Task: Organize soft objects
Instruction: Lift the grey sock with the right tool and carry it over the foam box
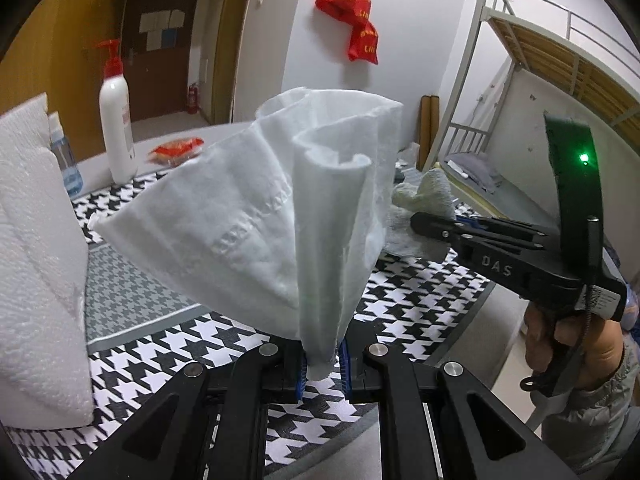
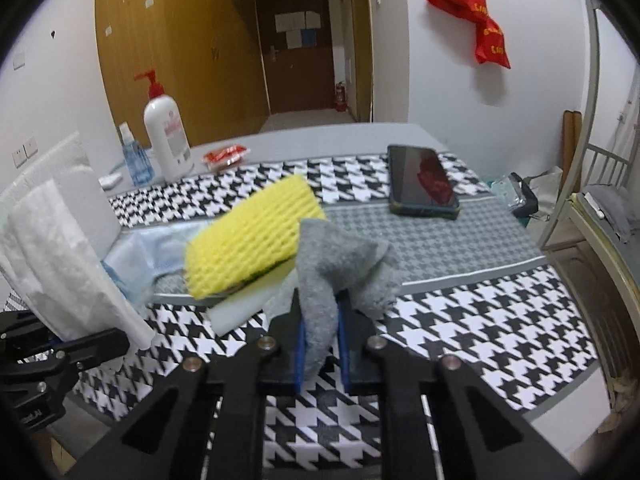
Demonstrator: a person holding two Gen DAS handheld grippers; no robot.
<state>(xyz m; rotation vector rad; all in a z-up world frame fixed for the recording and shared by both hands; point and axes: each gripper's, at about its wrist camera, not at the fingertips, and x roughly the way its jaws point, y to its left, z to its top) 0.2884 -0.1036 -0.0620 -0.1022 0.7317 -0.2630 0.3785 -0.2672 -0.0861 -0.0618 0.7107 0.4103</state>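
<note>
Left gripper, black frame with blue-padded fingers: fingers clamped on corner of white paper tissue, pointing forward and down. Right gripper, same build: fingers pinched on fold of grey fuzzy cloth. Person's right hand wrapped around right gripper's handle, grey sleeve at wrist.

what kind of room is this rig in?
Probably a dorm room. A metal bunk bed with bare slats stands on one side, tall wooden wardrobes line the entry passage, and the work surface is a table under a houndstooth cloth.
</note>
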